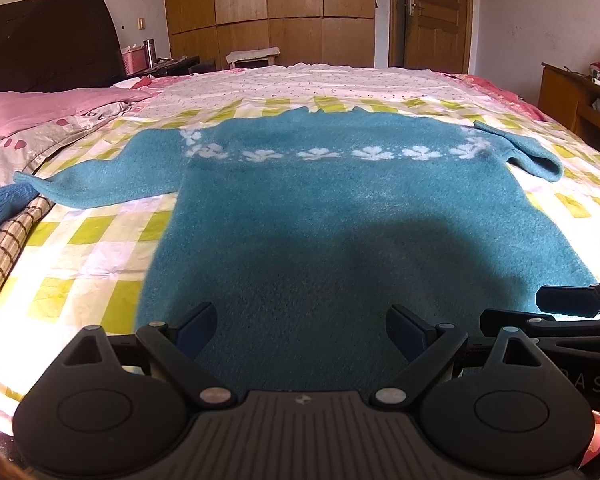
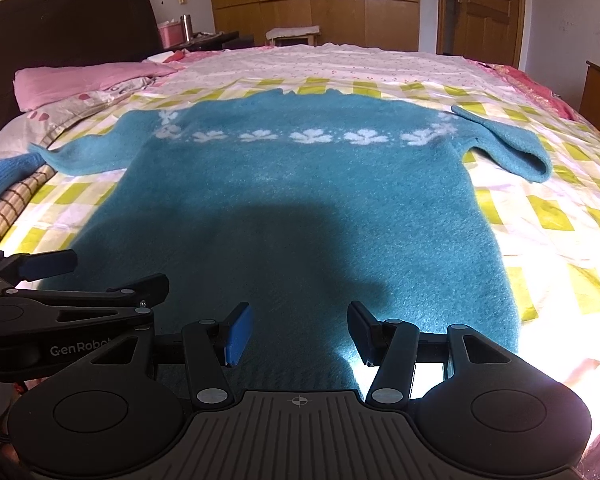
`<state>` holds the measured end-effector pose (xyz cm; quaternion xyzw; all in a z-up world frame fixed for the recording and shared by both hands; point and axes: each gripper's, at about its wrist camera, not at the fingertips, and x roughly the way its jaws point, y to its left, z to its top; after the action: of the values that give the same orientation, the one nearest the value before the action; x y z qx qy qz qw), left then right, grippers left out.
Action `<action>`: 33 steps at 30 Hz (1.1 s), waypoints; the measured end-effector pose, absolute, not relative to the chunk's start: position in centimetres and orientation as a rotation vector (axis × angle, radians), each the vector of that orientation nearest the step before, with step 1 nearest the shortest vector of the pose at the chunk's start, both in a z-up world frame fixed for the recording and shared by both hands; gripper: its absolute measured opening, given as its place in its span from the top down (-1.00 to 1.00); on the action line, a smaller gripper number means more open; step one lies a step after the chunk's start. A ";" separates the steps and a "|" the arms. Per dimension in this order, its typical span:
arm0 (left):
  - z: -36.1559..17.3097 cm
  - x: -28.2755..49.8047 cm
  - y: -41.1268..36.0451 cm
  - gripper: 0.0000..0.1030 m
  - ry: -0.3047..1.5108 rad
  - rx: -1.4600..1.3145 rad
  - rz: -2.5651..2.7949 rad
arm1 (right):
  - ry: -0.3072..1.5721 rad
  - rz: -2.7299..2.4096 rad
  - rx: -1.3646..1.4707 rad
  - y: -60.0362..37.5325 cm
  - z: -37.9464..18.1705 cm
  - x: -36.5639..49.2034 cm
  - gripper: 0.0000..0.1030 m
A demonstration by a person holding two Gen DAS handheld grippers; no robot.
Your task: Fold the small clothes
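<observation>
The teal sweater (image 1: 340, 216) lies flat on the bed (image 1: 100, 240); soft, fuzzy, limp, best pinched at its near hem. Left gripper (image 1: 302, 332) and right gripper (image 2: 298, 332) hover wide, empty.

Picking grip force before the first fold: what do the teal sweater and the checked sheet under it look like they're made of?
Teal sweater: likely thick fuzzy knit, wool or acrylic; matte, hazy nap. Checked sheet: thin woven fabric, probably cotton; smooth with fine creases.
</observation>
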<state>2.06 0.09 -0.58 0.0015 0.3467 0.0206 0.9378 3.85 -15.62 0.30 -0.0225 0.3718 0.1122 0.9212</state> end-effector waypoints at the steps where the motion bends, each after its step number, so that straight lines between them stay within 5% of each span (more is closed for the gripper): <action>1: -0.5 2.2 0.0 -0.86 0.707 0.005 0.042 | 0.762 0.230 -0.045 -15.7 0.3 3.9 -0.02; 33: -0.1 9.4 -4.9 -0.87 0.739 0.082 -0.051 | 0.758 0.189 0.011 -20.8 0.1 9.0 -0.02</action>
<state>9.40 -4.95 -0.07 0.0402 0.3612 -0.0247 0.9313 8.98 -20.76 0.10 0.0051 0.3692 0.0919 0.9248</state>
